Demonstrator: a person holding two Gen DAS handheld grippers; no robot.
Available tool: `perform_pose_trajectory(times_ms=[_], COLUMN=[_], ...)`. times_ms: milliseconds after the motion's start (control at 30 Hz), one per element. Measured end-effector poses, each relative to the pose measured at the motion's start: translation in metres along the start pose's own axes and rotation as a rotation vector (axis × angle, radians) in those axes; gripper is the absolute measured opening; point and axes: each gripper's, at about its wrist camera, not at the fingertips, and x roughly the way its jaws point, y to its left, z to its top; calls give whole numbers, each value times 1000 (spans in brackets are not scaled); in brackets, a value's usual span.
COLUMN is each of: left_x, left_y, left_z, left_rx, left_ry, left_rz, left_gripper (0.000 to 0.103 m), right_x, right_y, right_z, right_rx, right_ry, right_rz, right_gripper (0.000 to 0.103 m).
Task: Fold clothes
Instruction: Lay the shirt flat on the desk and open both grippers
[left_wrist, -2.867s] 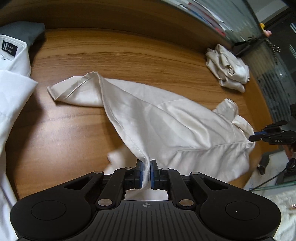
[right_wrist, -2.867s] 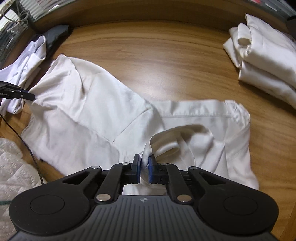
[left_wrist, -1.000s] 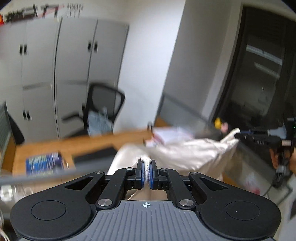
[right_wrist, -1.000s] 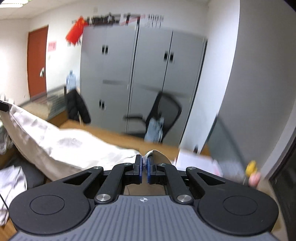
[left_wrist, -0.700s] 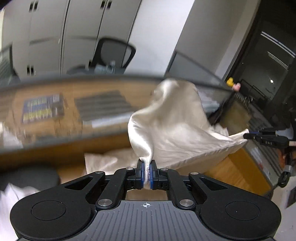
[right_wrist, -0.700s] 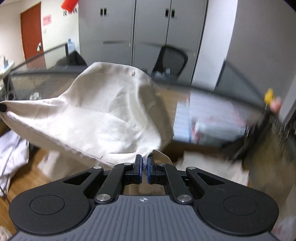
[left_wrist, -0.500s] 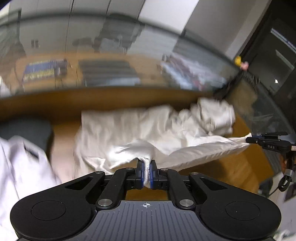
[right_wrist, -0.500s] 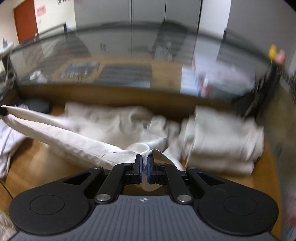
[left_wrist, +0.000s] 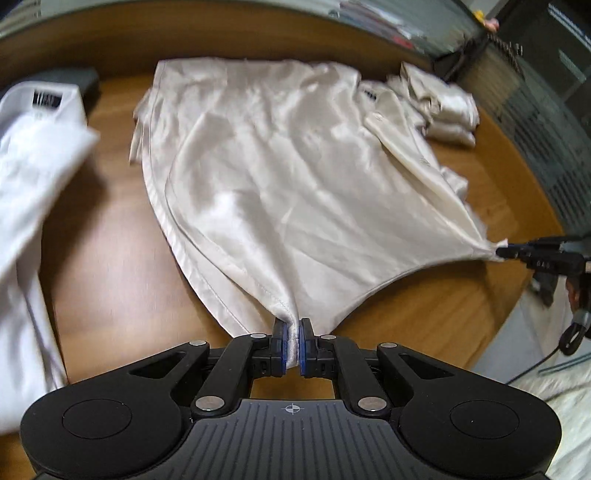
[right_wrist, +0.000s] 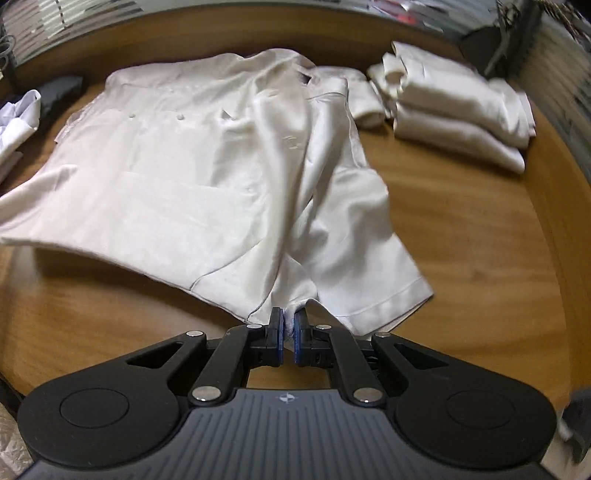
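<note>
Left wrist view: the cream shirt, a second ago aloft, now lies spread over the bench, so the shake-out is done and folding can start. The left tongs pinch its near hem, tilted steeply down; the right tongs grip the far corner.

Right wrist view: the right tongs clamp a hem fold, angled down, the shirt flat ahead, though blurred. A folded stack sits just beyond.
</note>
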Motion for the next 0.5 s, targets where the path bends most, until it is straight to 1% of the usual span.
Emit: perform_pose_trajectory(times_ms=[100,233,433,500], left_x=[6,11,13,13], left_y=[-2,2,0,-2], left_z=[-18,-43,-62,-63], left_rx=[10,-10,-1,4], left_ry=[33,85,161,175], left_rz=[9,11,-2,3], left_gripper=[8,9,9,10], right_x=[-3,-2,-8,-11], right_y=[9,19,29,30], right_z=[-23,-51,-83,-90], right_rx=[14,47,81,81], right_ry=[2,30,66,75], right_rz=[-8,4,22,27], right_gripper=[6,6,7,7])
